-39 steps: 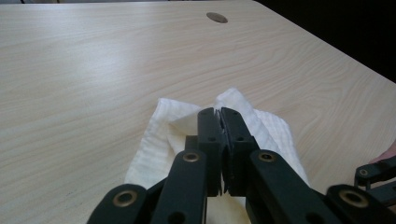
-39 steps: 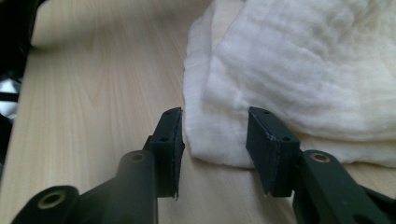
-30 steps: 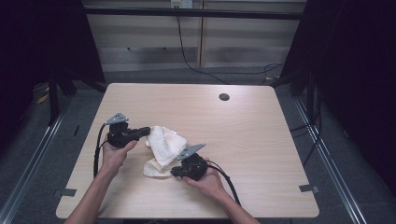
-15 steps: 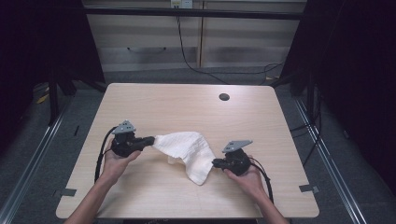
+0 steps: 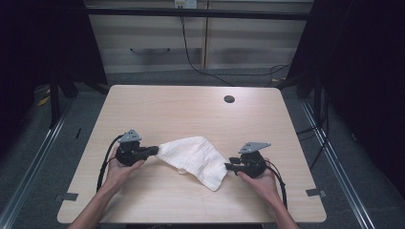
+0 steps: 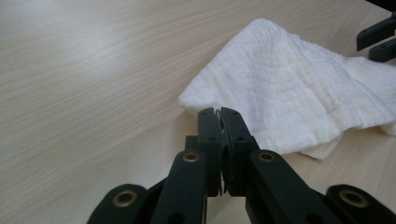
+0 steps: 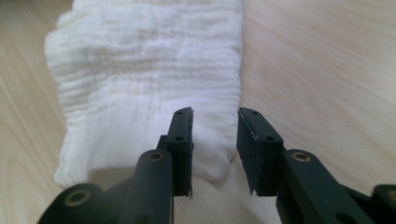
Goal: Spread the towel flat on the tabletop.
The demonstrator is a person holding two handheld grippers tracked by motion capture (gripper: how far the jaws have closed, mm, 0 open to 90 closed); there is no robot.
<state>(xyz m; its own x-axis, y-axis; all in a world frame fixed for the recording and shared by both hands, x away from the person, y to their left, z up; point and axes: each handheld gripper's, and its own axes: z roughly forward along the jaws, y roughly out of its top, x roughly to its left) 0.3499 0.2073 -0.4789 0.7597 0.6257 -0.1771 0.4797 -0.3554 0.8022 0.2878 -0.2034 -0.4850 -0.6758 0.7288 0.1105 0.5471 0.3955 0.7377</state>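
Note:
A white crinkled cloth lies spread across the front of the wooden table, between the two grippers. My left gripper is at the cloth's left corner and shut on it; in the left gripper view the jaws pinch a thin edge of the cloth. My right gripper is at the cloth's right end. Its jaws have just been opening and now stand apart, with the cloth's edge lying between them, unpressed. The right gripper's fingertips also show in the left gripper view.
A round dark cable hole sits near the table's far edge. Grey tape marks lie at the front left and front right corners. Cabinets and cables stand beyond the table, dark floor on both sides.
My right gripper travelled to the right, drawing the bunched cloth out flat, and its jaws then parted. The left gripper kept its grip and barely shifted.

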